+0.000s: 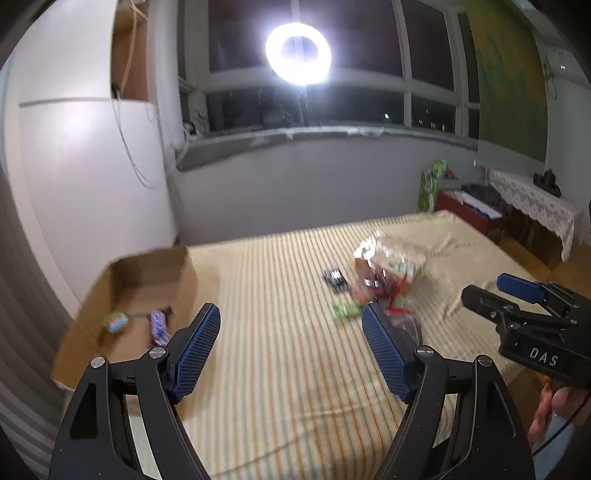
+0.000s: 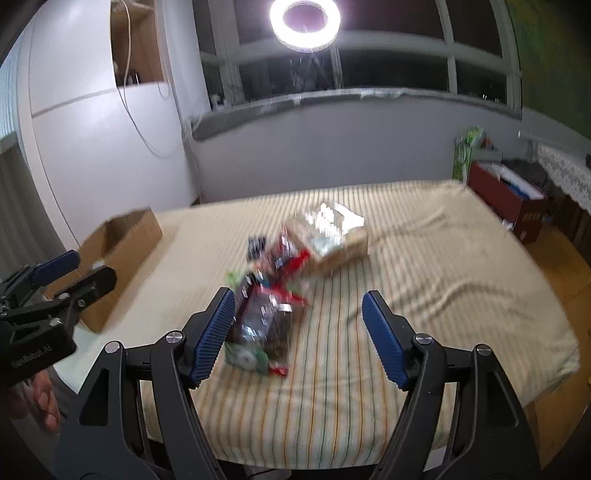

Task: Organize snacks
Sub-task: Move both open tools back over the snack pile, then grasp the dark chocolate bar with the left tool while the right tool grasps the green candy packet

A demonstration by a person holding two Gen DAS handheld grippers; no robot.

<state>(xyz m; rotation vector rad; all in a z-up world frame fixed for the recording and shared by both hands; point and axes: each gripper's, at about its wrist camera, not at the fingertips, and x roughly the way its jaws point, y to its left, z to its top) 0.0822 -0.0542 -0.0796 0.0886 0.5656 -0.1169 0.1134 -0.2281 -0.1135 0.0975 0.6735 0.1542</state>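
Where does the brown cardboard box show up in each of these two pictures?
Left wrist view: the cardboard box lies lower left, open, on the striped cloth, beside the left hand-held gripper; a few small snacks lie inside.
Right wrist view: the box sits at middle left, further off, partly behind the other hand-held gripper.
Shared landmark: the ring light, top centre in both.

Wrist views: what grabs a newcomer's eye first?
The glaring ring light high before the dark window. Below it, a jumble of snack packets mid-way across the striped cloth, with an open cardboard box at the cloth's left edge. Both claws, left and right, are open and empty.
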